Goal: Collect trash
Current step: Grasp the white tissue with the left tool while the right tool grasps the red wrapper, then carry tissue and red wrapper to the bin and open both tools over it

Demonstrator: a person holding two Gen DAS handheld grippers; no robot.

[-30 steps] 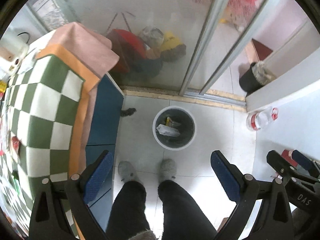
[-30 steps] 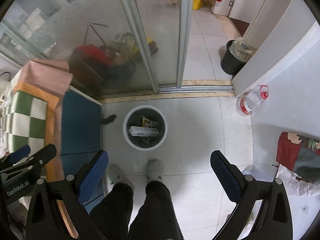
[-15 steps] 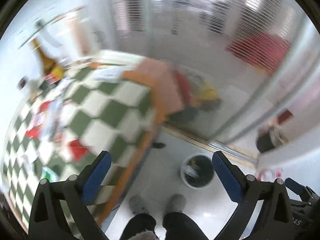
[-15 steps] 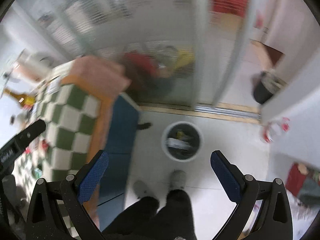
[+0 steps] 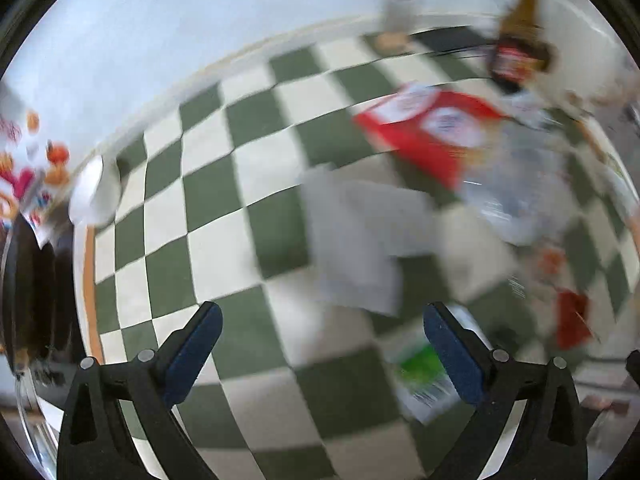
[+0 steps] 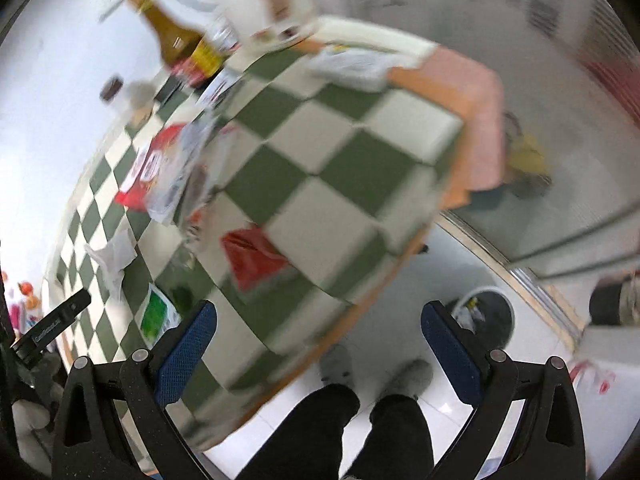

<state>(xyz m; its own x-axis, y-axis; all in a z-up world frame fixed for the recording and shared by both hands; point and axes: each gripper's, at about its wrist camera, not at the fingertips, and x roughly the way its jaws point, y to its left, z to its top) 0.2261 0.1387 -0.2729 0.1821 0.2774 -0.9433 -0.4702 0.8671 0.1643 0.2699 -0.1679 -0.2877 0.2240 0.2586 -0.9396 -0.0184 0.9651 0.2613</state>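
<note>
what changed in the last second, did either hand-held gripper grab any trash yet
Both views swung up and left, off the floor bin and onto the checkered tablecloth. The left hand-held gripper now faces the white paper, red packet and brown bottle. The right hand-held gripper turned less, so the bin shows lower right. Nothing grabbed: both stay open and empty.

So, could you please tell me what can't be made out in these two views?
- Left wrist view: motion blur smears the print on the red packet and the bottle label.
- Left wrist view: the green packet is partly behind a finger of the left gripper.
- Right wrist view: the bin contents are blurred and partly hidden by the right gripper.
</note>
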